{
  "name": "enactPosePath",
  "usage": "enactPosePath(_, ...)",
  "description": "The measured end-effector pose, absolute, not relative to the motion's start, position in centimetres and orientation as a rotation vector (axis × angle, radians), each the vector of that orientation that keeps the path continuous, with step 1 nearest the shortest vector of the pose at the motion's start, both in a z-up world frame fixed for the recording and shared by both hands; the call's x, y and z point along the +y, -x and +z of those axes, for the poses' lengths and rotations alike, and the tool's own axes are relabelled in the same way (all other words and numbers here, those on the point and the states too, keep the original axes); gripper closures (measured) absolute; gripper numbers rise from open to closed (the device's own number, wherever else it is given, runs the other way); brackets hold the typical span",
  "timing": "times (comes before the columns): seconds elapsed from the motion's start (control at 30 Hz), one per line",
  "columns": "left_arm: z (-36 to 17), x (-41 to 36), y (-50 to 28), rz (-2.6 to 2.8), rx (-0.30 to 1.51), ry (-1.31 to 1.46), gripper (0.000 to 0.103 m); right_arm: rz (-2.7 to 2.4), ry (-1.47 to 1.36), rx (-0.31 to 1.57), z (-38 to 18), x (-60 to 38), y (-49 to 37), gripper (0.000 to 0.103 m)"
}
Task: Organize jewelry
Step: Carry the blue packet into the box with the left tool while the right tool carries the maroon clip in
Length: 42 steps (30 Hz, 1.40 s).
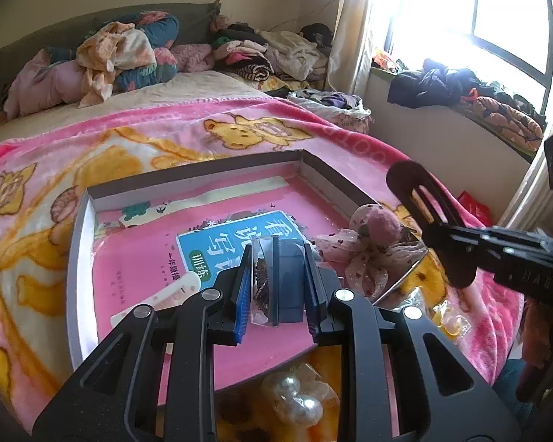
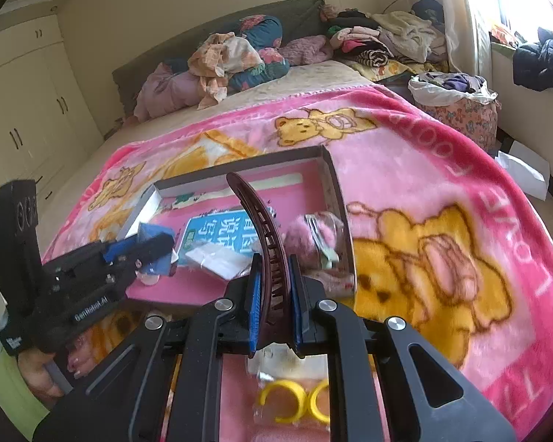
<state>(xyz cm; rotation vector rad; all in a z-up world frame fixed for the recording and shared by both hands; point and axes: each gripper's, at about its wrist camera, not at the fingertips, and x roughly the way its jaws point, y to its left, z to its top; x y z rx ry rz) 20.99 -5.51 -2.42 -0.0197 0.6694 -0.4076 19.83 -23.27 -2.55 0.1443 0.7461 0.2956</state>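
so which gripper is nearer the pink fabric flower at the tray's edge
Right. The right gripper, holding the dark hair clip, sits just beside the pink fabric flower; the left gripper holds a small clear box farther away.

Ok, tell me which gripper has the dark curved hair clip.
The right gripper: it is shut on the long dark red hair clip, which stands up over the tray. The left gripper holds a small blue box instead.

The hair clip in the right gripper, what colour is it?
Dark maroon hair clip; clearest in the right wrist view, held in the right gripper.
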Motion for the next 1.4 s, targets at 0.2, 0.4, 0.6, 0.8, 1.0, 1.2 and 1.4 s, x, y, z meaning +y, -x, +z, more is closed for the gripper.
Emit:
enactPosePath(0.2,-3.1,-5.5,-21.6,-0.401,0.688,0.020,0.086,0.300,-0.132,0.753,-2.3,-22.8,-21.6,0.090)
enactPosePath(0.4,-3.8,-5.4,-22.3,-0.395,0.704,0.024,0.086,0.309,-0.120,0.783,-2.9,-22.0,-23.4,0.090)
enactPosePath(0.6,-4.4,-5.1,-22.8,-0.379,0.723,0.030,0.086,0.324,-0.121,0.819,-4.0,-21.0,-24.9,0.090)
enactPosePath(0.8,-4.8,-5.0,-23.0,-0.373,0.732,0.027,0.086,0.331,-0.100,0.846,-5.0,-19.7,-26.4,0.090)
enactPosePath(1.0,-5.3,-4.9,-23.1,-0.372,0.739,0.021,0.086,0.321,-0.080,0.867,-5.9,-19.2,-27.4,0.090)
enactPosePath(1.2,-5.5,-4.9,-23.1,-0.365,0.739,0.018,0.086,0.306,-0.083,0.873,-6.6,-19.1,-27.8,0.089)
enactPosePath(1.4,-5.5,-4.9,-23.1,-0.359,0.740,0.016,0.086,0.321,-0.103,0.864,-6.5,-19.3,-27.4,0.089)
